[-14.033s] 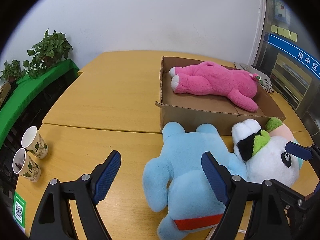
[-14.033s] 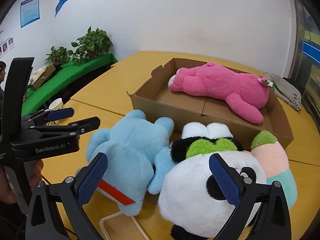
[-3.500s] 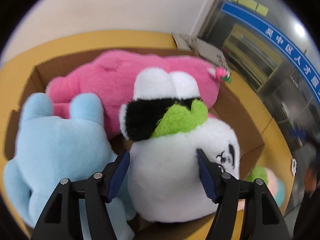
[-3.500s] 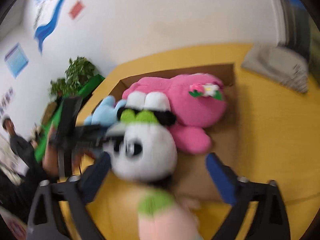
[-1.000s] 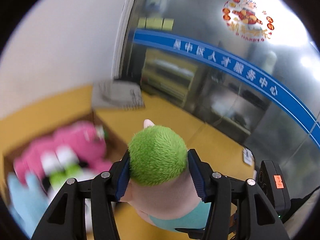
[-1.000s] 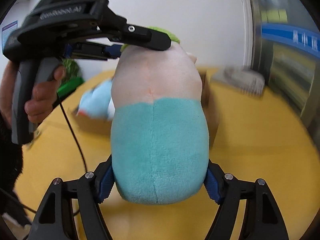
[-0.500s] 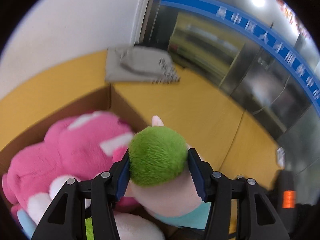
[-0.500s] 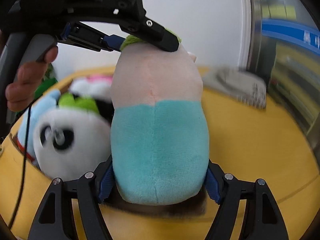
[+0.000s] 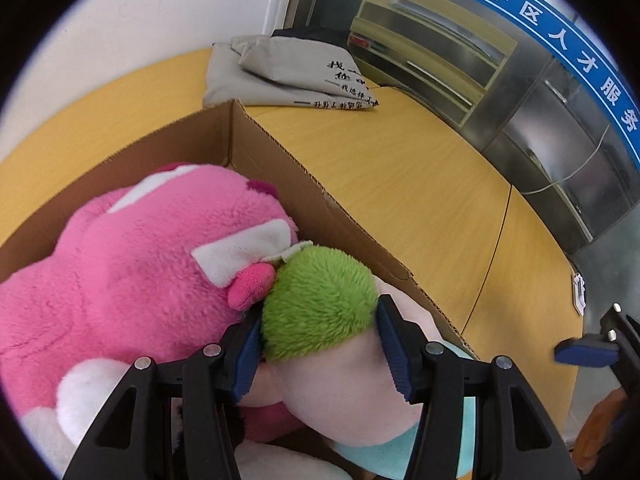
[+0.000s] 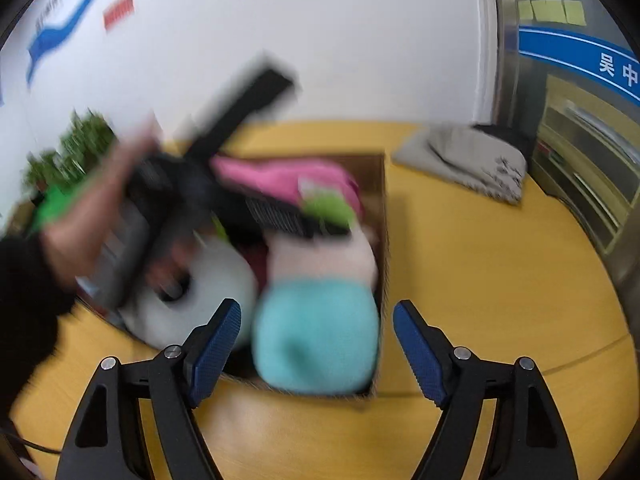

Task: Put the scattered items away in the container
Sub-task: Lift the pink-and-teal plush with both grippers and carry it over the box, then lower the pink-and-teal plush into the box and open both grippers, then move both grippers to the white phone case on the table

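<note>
Four plush toys [image 9: 320,304] (boxed) — one box [image 9: 304,184].

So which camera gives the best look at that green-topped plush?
The left wrist view: the green-topped plush is sharp there, clamped in the left gripper. The right wrist view shows its whole body in the cardboard box, but blurred.

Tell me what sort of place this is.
Probably an office or public service centre, not a home: a blue sign band with Chinese characters runs above glass-and-metal partitions, a large wooden meeting table fills the room, and posters hang on the wall.
</note>
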Available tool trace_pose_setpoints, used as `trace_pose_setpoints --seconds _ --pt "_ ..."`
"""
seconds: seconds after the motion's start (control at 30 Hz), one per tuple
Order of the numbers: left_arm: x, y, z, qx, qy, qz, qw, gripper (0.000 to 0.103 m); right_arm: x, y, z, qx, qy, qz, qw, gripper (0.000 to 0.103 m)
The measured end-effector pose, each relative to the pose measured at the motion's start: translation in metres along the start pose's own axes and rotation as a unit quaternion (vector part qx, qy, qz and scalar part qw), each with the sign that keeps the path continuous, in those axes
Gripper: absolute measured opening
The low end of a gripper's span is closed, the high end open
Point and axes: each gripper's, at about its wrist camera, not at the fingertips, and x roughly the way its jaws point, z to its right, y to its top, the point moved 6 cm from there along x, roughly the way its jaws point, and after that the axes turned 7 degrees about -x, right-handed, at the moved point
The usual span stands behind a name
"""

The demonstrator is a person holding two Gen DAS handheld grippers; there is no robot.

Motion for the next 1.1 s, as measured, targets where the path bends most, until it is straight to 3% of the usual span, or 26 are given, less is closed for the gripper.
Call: trace_pose_setpoints --seconds 0.03,0.1,0.17,0.23,0.3,0.33,0.4,0.5,0.57,0.7,0.8,0.9,0.97,1.03,1.1 --pt "0.0 0.0 0.0 -0.002 -0.001 0.0 1.0 0.054 0.01 0.0 -0.002 -0.013 0.001 -0.011 1.0 0.074" --pt "-0.004 0.0 0.0 -0.004 0.003 0.0 1.0 0.054 0.056 -0.018 -0.002 -0.027 0.0 -0.086 0.996 0.052" --pt "-0.014 0.003 0.001 -0.017 0.005 0.005 0.9998 0.053 0.072 -0.027 0.0 -0.022 0.006 -0.076 0.997 0.056" --pt "-0.05 0.011 0.01 -0.02 -0.004 0.058 0.9981 0.046 0.07 -0.029 -0.002 -0.022 -0.004 -0.071 0.997 0.056" --pt "-0.084 0.02 0.031 0.019 -0.025 0.117 0.9926 0.046 0.073 -0.033 -0.003 -0.032 -0.01 -0.073 0.997 0.059" --pt "-0.084 0.022 0.035 0.025 -0.02 0.112 0.9932 0.046 0.075 -0.035 -0.004 -0.032 -0.008 -0.075 0.997 0.062" --pt "-0.055 0.016 0.034 0.041 0.02 0.055 0.9974 0.044 0.078 -0.035 -0.004 -0.03 -0.007 -0.078 0.997 0.068" --pt "-0.004 -0.002 0.023 0.071 0.071 0.008 0.9949 0.041 0.08 -0.039 -0.012 -0.056 -0.033 -0.082 0.995 0.073" --pt "0.0 0.0 0.02 0.052 0.054 0.015 0.9971 0.041 0.08 -0.042 -0.012 -0.071 -0.049 -0.085 0.993 0.074" --pt "-0.001 0.0 0.026 0.073 0.095 0.012 0.9928 0.044 0.061 -0.033 0.001 -0.047 -0.04 -0.06 0.996 0.075" --pt "-0.022 -0.002 0.027 0.049 0.094 0.029 0.9939 0.044 0.029 -0.026 0.007 -0.029 -0.029 -0.034 0.999 0.082" --pt "-0.067 -0.026 0.025 0.033 0.099 0.052 0.9932 0.044 -0.019 -0.032 0.005 -0.017 -0.014 -0.002 1.0 0.093" --pt "-0.109 -0.064 0.031 0.04 0.094 0.076 0.9918 0.044 -0.047 -0.045 -0.006 -0.003 0.009 0.004 1.0 0.096" --pt "-0.144 -0.105 0.036 0.041 0.071 0.089 0.9926 0.052 -0.076 -0.07 -0.024 -0.005 0.044 0.003 0.999 0.1" --pt "-0.174 -0.157 0.033 0.026 0.064 0.093 0.9933 0.066 -0.093 -0.097 -0.045 -0.02 0.069 -0.005 0.997 0.1"
